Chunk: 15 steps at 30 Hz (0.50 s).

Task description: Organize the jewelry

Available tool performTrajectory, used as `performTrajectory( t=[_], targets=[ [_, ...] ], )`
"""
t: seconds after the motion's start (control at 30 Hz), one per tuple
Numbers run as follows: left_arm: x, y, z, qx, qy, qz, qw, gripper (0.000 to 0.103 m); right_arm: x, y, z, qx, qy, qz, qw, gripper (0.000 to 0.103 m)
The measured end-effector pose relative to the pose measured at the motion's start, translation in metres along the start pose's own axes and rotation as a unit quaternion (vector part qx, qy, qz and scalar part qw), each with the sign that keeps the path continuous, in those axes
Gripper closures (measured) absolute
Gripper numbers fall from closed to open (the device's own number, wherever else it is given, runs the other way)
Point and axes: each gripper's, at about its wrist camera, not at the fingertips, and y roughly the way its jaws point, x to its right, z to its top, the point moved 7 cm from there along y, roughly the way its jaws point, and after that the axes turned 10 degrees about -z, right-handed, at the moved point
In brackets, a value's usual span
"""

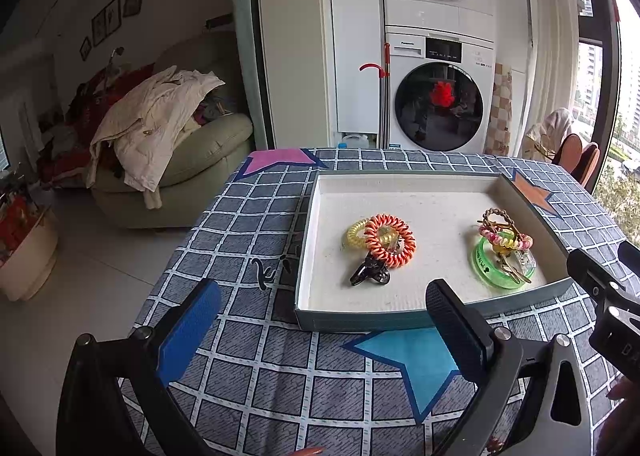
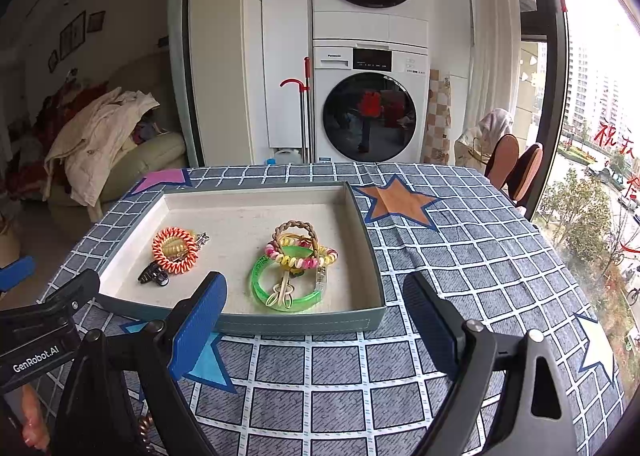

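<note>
A grey-blue tray [image 1: 360, 322] [image 2: 300, 324] with a white lining lies on the checked tablecloth. In it an orange coil hair tie [image 1: 390, 240] [image 2: 175, 250] lies over a yellow coil tie [image 1: 354, 232] next to a black hair claw [image 1: 370, 274] [image 2: 154, 274]. To the right a green bangle [image 1: 502, 270] [image 2: 280, 288] lies under a pink-yellow coil tie [image 1: 506, 240] [image 2: 302, 254] and a braided brown band [image 2: 295, 230]. My left gripper [image 1: 320, 330] is open and empty in front of the tray. My right gripper [image 2: 316, 320] is open and empty at the tray's near edge.
The tablecloth [image 1: 260, 376] carries a pink star [image 1: 276, 159], an orange star [image 2: 396, 199] and a blue star [image 1: 412, 360]. Beyond the table stand stacked laundry machines [image 1: 438, 95], a sofa with clothes [image 1: 160, 127] and chairs [image 2: 516, 163] by the window.
</note>
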Motion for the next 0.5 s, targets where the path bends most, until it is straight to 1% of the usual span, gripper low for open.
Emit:
performTrajectory(
  t=[0.5],
  targets=[
    [0.0007,-0.0013,0.0018,0.002,0.000,0.000,1.0000,0.000,0.0004,-0.0009,0.0003,0.000,0.003,0.000,1.000,0.011]
  ],
)
